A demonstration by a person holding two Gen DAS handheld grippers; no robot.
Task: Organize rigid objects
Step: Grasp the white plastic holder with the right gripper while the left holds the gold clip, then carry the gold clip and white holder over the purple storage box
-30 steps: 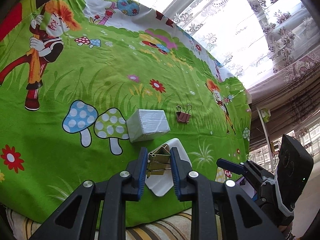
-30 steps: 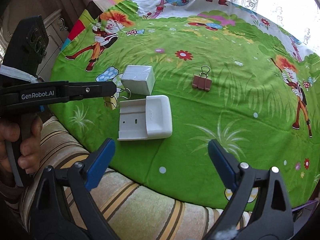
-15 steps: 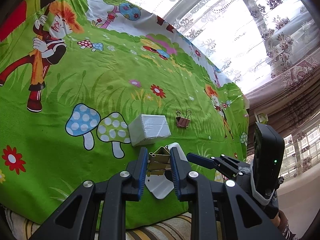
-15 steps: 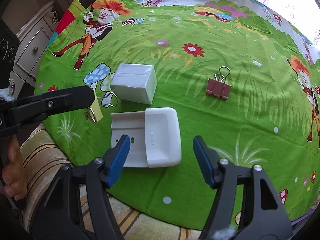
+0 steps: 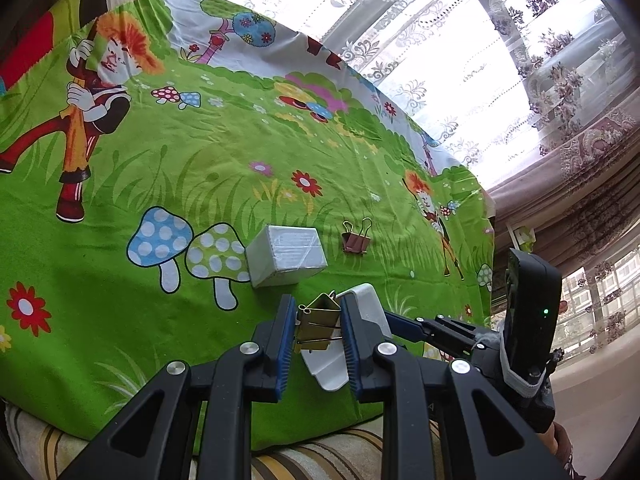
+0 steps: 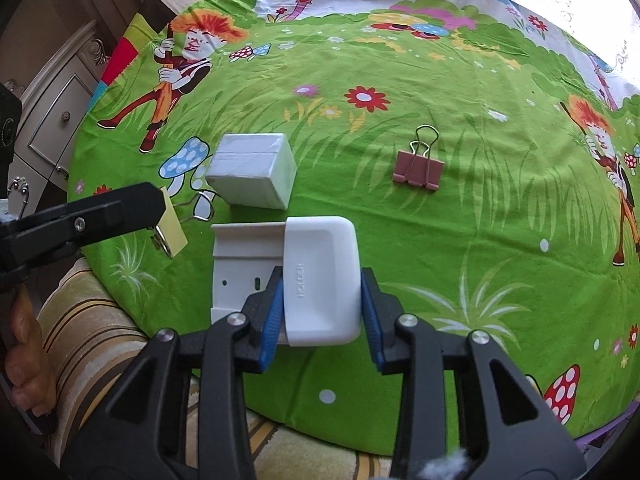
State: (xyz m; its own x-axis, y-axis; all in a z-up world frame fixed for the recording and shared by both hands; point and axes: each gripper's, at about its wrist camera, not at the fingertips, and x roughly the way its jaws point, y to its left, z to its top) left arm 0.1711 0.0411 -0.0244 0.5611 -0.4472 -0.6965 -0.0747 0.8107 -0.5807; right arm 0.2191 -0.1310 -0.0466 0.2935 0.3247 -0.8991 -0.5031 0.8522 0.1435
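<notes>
Cartoon tablecloth (image 6: 460,220); white holder (image 6: 320,280) at near edge, right gripper (image 6: 322,308) jaws just closing onto its pocket; gold binder clip (image 5: 318,326) pinched in left gripper (image 5: 316,340). Step: steadying holder; next, likely drop clip inside

Gold binder clip (image 5: 318,326) — left hand-held gripper (image 5: 318,344)

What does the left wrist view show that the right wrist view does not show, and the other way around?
Only the left wrist view: the lace-curtained window, and the left gripper seen from behind, shut on the gold binder clip.

Only the right wrist view: the word HOLDER on the white holder, the right gripper's pads against its sides, its jaws having just been closing, and a cabinet.

Both: the white box, the pink binder clip, the green cartoon cloth.
</notes>
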